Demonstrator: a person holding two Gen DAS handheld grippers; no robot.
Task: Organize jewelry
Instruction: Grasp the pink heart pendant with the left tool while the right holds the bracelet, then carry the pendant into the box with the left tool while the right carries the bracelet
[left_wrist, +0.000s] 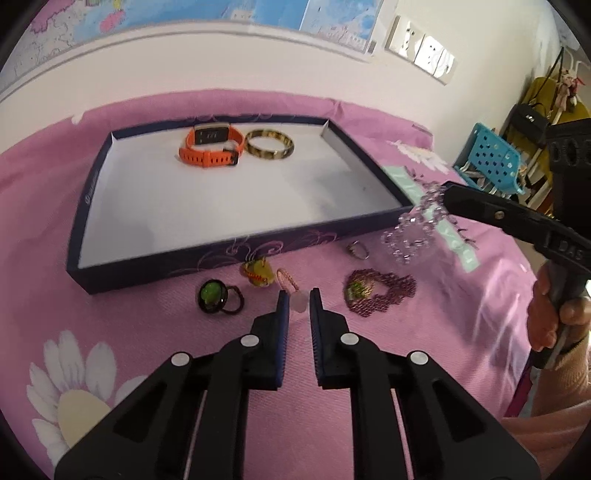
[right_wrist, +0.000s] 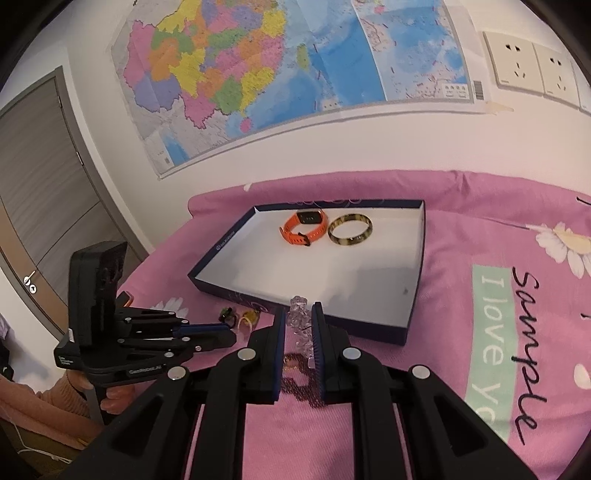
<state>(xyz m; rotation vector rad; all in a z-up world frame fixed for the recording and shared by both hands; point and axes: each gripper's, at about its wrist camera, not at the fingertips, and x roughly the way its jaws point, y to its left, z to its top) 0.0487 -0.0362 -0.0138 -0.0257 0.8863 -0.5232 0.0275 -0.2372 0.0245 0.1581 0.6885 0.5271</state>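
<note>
right gripper (right_wrist: 298, 328) clenches a clear pale-pink bead bracelet (left_wrist: 413, 225) aloft near the dark blue cardboard tray's (left_wrist: 236, 247) right corner, while left gripper (left_wrist: 298, 299) hovers released over the pink bedspread (left_wrist: 110, 325).

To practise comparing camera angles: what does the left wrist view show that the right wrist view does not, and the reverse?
Only the left wrist view shows the thin silver ring, the pink cord loop and the blue perforated basket. Only the right wrist view shows the grey door. Both share the navy shallow box holding the orange strap watch and tortoiseshell bangle, and the clear bead bracelet in the right claw.
</note>
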